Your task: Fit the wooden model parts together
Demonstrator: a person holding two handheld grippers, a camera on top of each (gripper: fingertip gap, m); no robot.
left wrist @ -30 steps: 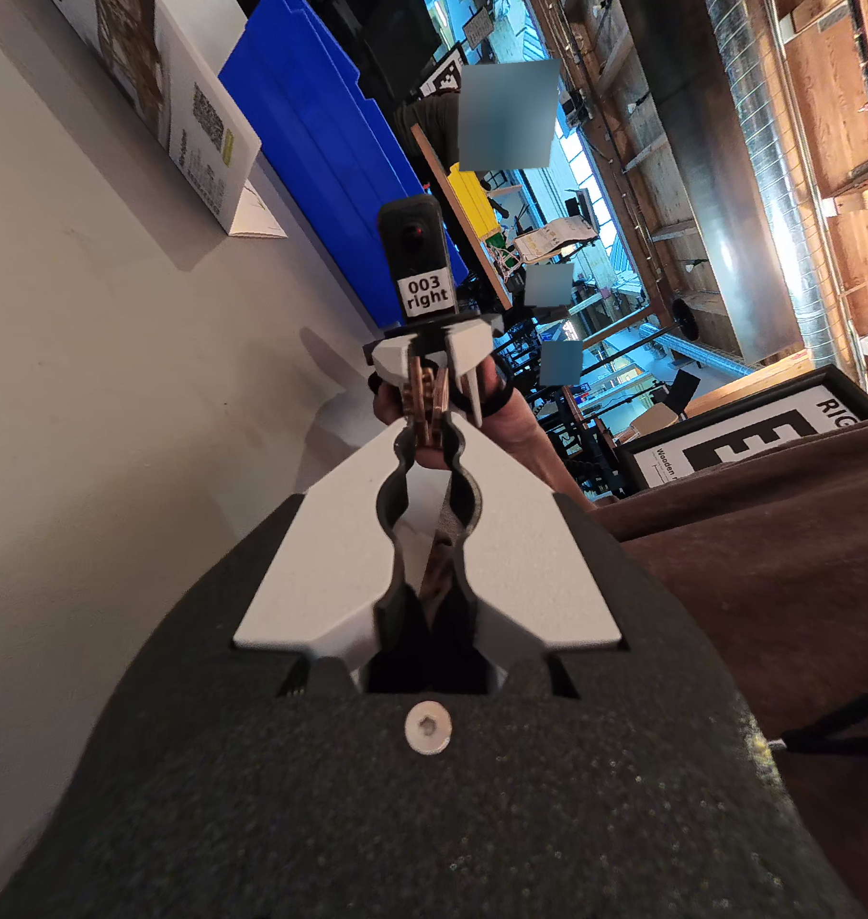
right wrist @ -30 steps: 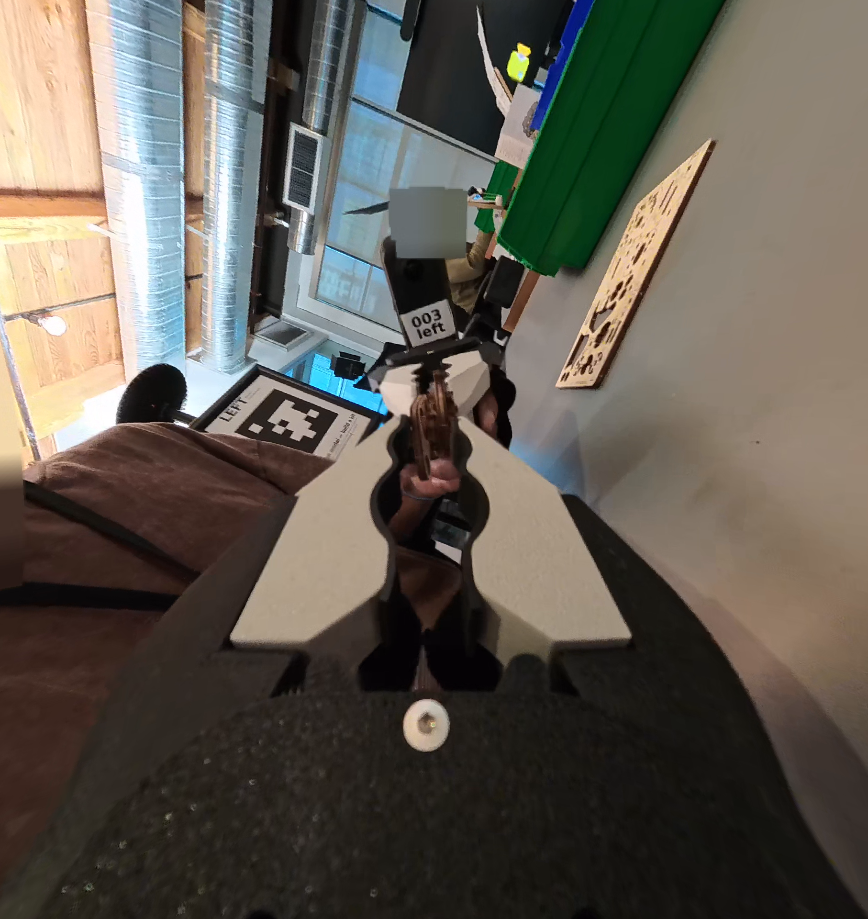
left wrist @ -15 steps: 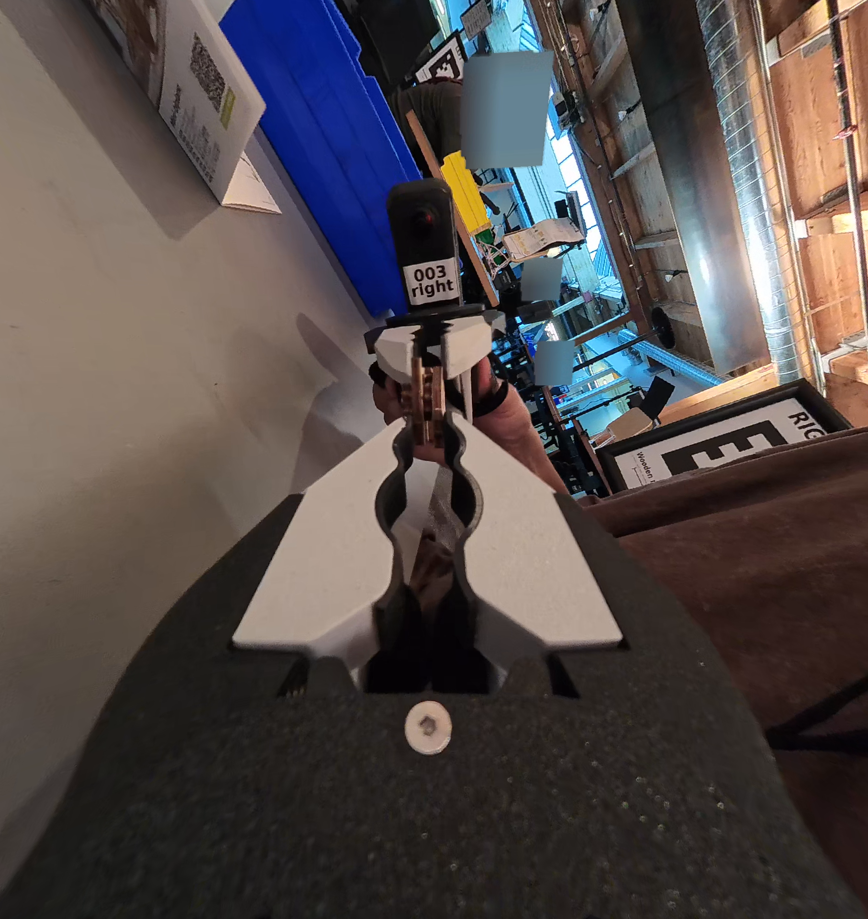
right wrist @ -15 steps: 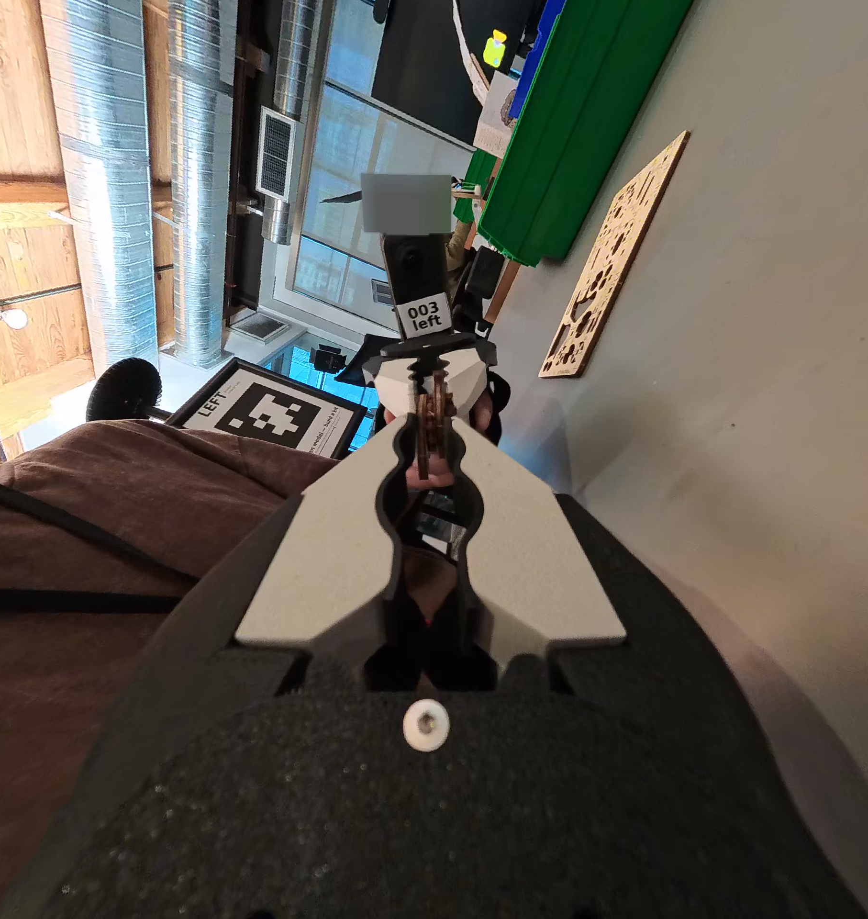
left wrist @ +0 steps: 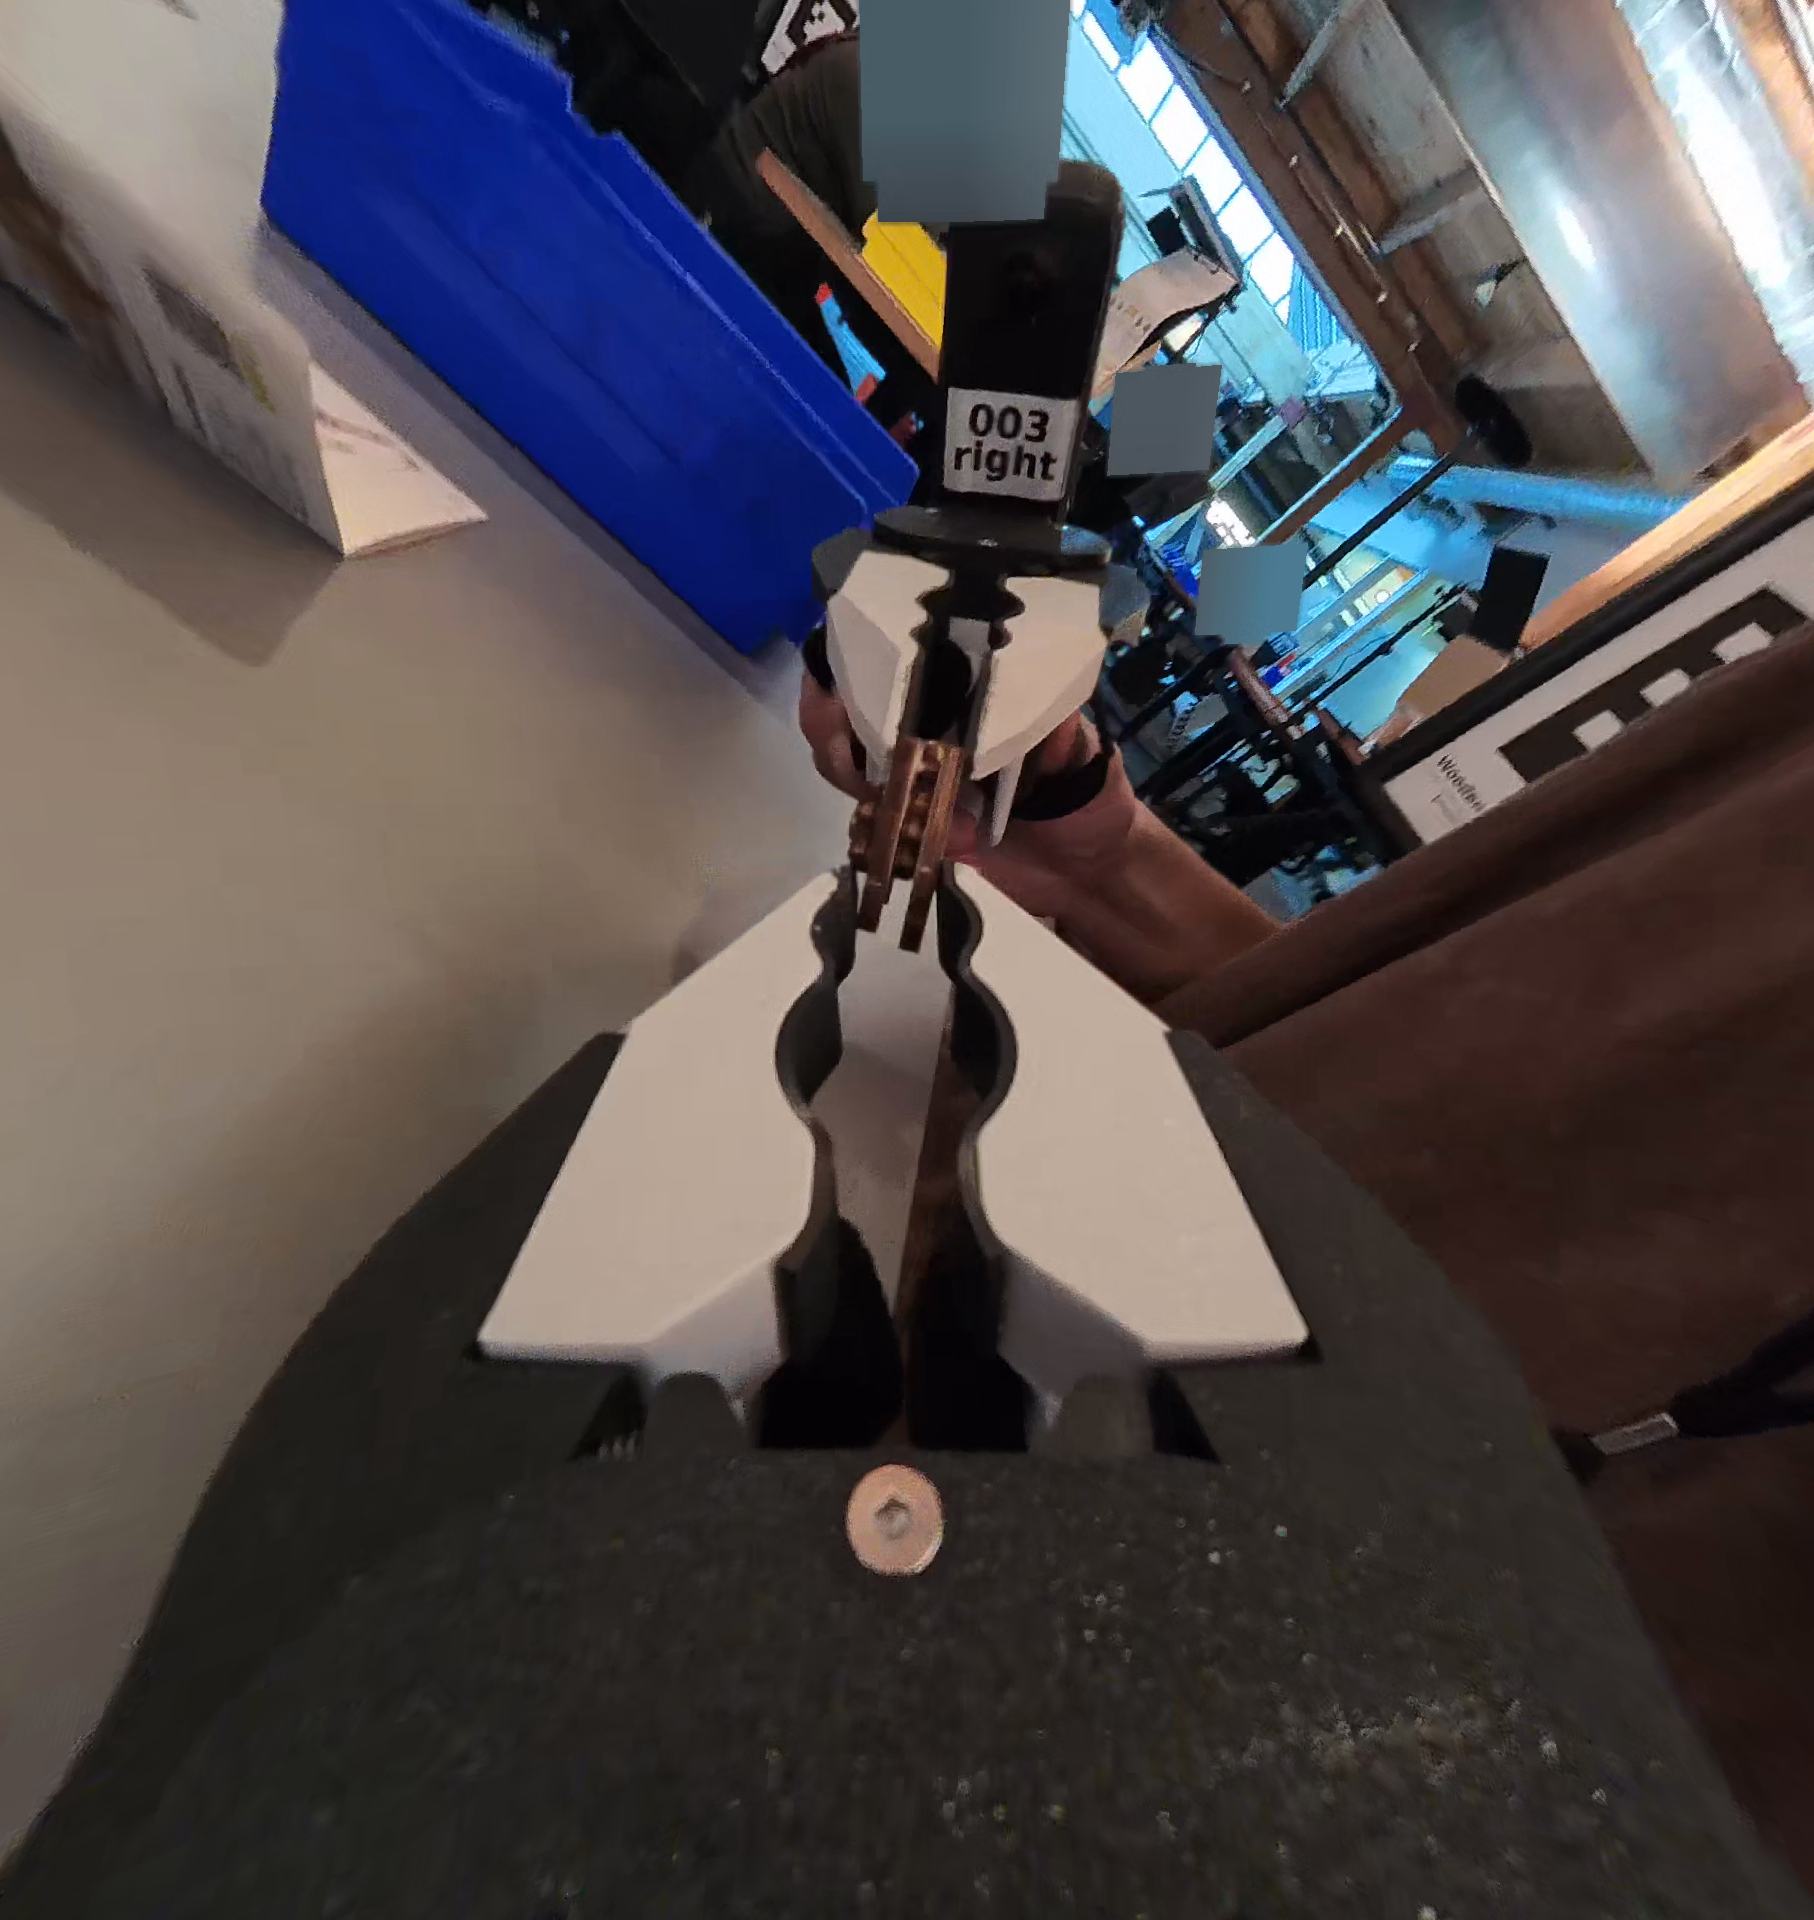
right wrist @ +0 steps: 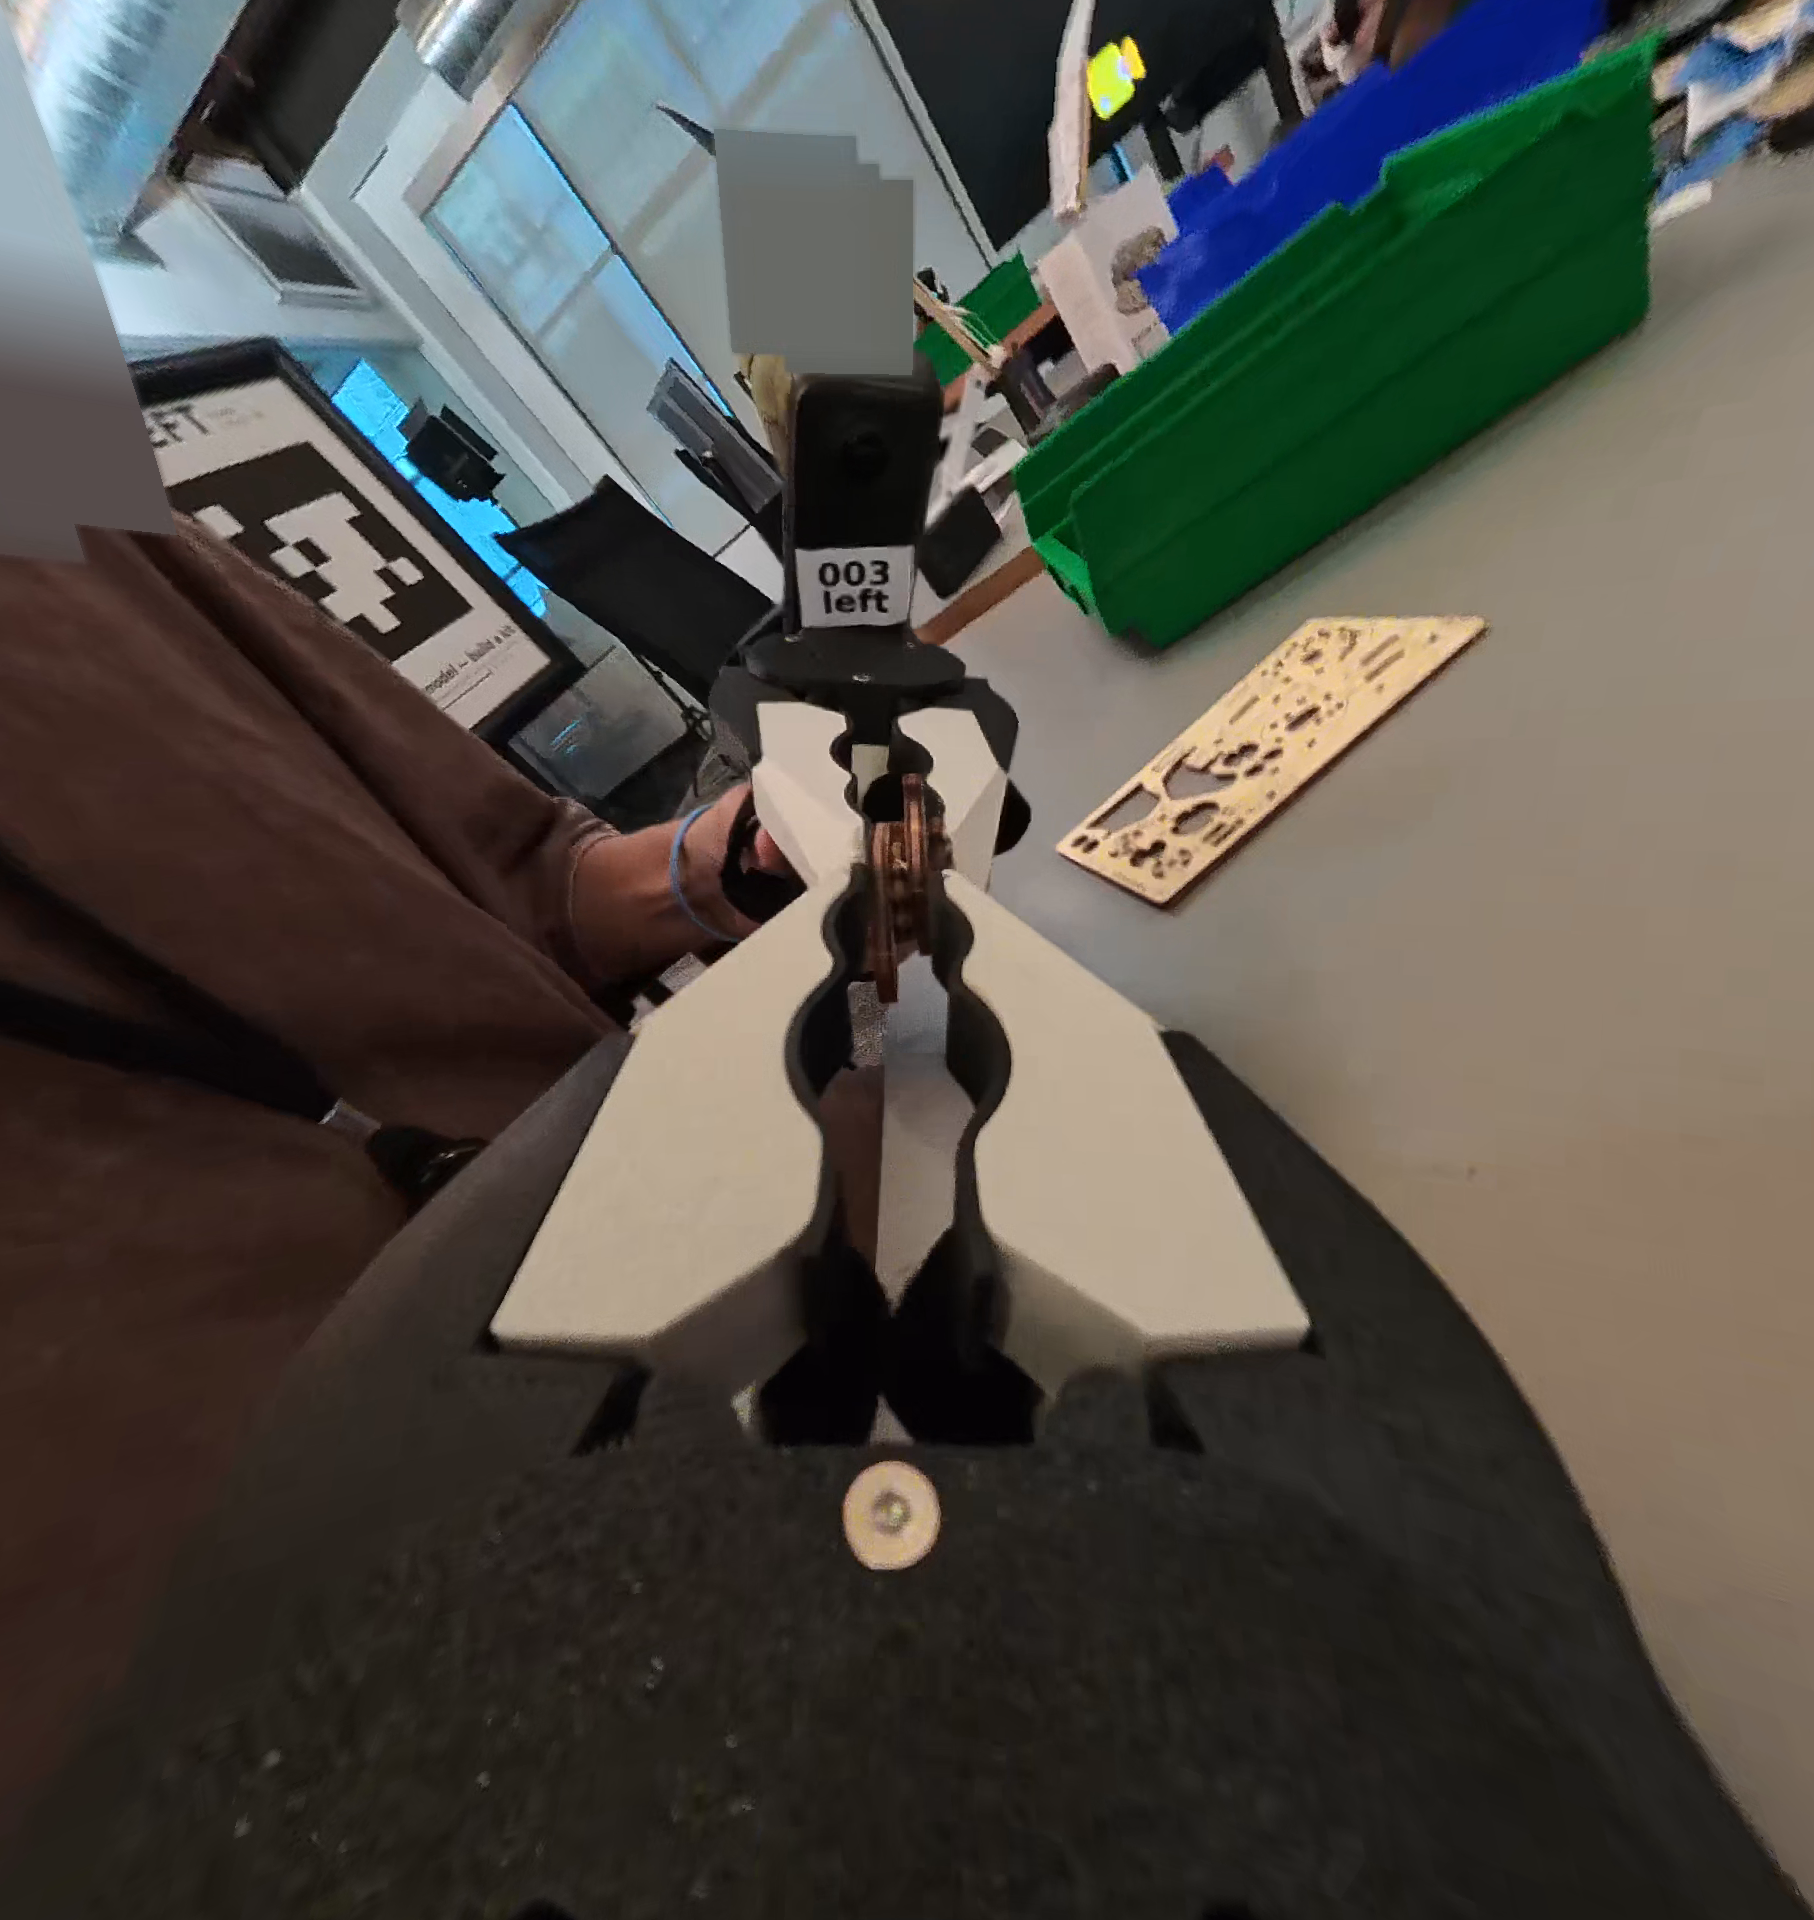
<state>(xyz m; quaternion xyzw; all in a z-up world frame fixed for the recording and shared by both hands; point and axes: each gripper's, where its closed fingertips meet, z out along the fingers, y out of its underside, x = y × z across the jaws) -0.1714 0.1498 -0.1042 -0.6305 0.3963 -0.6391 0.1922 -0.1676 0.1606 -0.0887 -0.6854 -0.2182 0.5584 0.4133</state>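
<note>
Left wrist view, left to right: white box (left wrist: 207, 364) on the grey surface (left wrist: 311, 831); blue bin (left wrist: 570, 301) behind it; left gripper (left wrist: 895, 914), fingers close together, pinching the near end of the wooden model parts (left wrist: 903, 831); right gripper (left wrist: 950, 769) facing it, pinching the far end.

Right wrist view, left to right: brown sleeve (right wrist: 259, 831); wooden model parts (right wrist: 898, 883) held above the surface between the right gripper (right wrist: 895, 935) and the left gripper (right wrist: 887, 821); wooden sheet (right wrist: 1277, 748) with cut-outs lying flat on the surface; green bin (right wrist: 1350, 436) farther off.
</note>
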